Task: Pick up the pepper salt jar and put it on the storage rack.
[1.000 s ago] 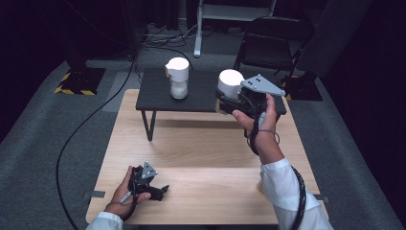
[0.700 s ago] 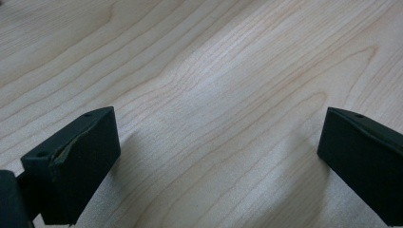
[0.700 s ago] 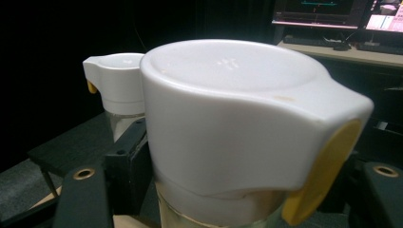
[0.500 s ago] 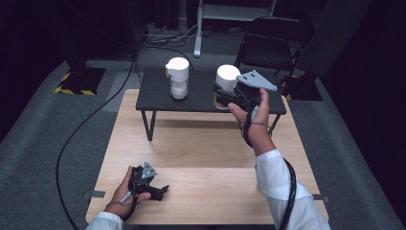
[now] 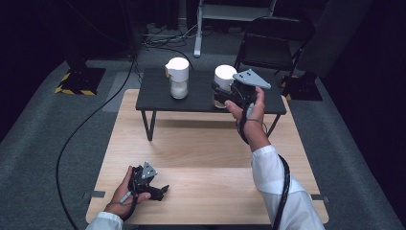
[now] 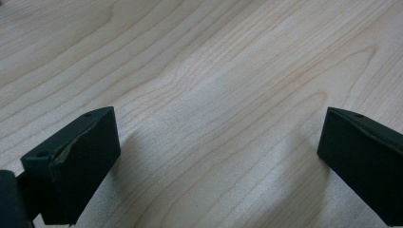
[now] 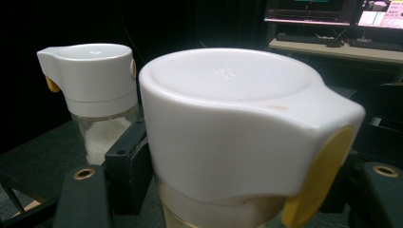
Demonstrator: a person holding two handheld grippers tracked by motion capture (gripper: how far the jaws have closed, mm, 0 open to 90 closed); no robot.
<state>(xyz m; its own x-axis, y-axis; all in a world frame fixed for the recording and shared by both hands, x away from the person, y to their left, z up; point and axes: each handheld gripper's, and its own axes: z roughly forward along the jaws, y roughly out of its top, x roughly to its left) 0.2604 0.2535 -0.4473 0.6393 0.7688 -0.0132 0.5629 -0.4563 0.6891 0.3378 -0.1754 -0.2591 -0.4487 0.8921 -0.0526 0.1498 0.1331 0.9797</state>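
Two glass jars with white lids and yellow tabs stand on a small black table [image 5: 158, 98]. The left jar [image 5: 177, 77] [image 7: 92, 95] holds white powder. My right gripper [image 5: 221, 94] [image 7: 237, 185] is shut on the glass body of the right jar [image 5: 224, 76] [image 7: 237, 123], with one jaw on each side below the lid. I cannot tell whether that jar's base touches the black table. My left gripper [image 5: 160, 191] [image 6: 218, 156] rests open on the wooden table [image 5: 206, 158] near its front left, with bare wood between its jaws.
The black table stands on the far half of the wooden table. Behind it are a dark folding chair [image 5: 275, 40], a white stand [image 5: 198, 28] and floor cables [image 5: 158, 40]. A monitor desk [image 7: 342, 47] shows in the right gripper view.
My right gripper and the right jar have shifted slightly left and farther over the black table. The left gripper has stayed still.
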